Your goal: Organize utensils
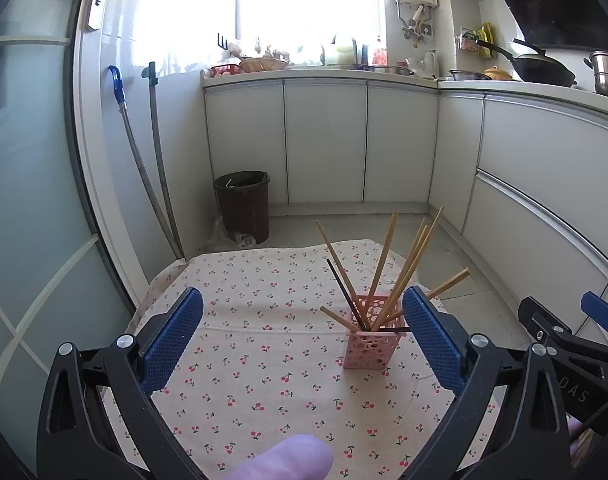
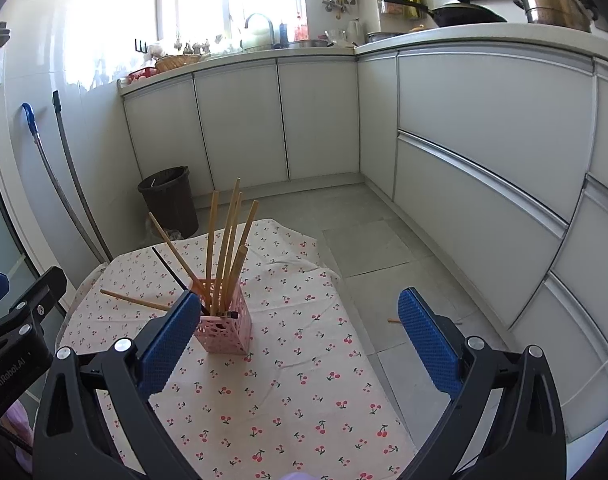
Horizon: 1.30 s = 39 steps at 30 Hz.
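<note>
A pink perforated holder [image 1: 368, 346] [image 2: 226, 330] stands upright on a small table covered with a cherry-print cloth [image 1: 264, 360] [image 2: 304, 380]. Several wooden chopsticks [image 1: 388, 256] [image 2: 213, 240] and a dark one [image 1: 344, 292] [image 2: 168, 266] fan out of it; another dark one lies across its rim. My left gripper [image 1: 302, 336] is open, hovering over the cloth with the holder just inside its right finger. My right gripper [image 2: 300, 338] is open too, the holder beside its left finger. Nothing is held. A stray chopstick [image 2: 394, 321] lies on the floor.
White kitchen cabinets [image 1: 324, 140] [image 2: 484, 140] wrap the back and right. A dark bin [image 1: 242, 204] [image 2: 170, 200] stands on the grey tile floor behind the table. Two long handles [image 1: 160, 160] lean on the left wall. A gloved fingertip [image 1: 282, 458] shows at the bottom.
</note>
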{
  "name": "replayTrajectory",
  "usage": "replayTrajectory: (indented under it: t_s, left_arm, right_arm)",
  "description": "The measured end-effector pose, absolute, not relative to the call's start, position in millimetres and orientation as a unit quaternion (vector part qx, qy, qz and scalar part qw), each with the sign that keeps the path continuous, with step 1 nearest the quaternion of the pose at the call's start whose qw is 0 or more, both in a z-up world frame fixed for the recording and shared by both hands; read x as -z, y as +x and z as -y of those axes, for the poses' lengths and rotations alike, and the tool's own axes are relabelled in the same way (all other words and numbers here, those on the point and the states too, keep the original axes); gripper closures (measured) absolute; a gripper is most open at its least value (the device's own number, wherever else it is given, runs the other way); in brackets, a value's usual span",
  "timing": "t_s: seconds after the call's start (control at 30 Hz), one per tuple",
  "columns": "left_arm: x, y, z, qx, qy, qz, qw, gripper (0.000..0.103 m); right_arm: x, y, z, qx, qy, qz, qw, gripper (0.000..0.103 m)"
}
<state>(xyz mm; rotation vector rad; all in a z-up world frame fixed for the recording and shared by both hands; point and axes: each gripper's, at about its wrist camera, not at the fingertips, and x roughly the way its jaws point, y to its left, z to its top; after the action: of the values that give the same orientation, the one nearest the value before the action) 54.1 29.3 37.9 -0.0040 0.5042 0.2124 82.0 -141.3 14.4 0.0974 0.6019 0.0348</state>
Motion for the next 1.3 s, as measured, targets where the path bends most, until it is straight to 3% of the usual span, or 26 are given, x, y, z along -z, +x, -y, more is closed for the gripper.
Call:
replayTrajectory:
  t_s: [1.3]
  left_arm:
    - [-28.5, 62.3, -27.0, -0.106, 0.002, -0.266, 0.958, 0.007]
  right_arm:
    - [-9.5, 84.5, 140.3, -0.015, 0.058, -0.310, 0.949, 0.007]
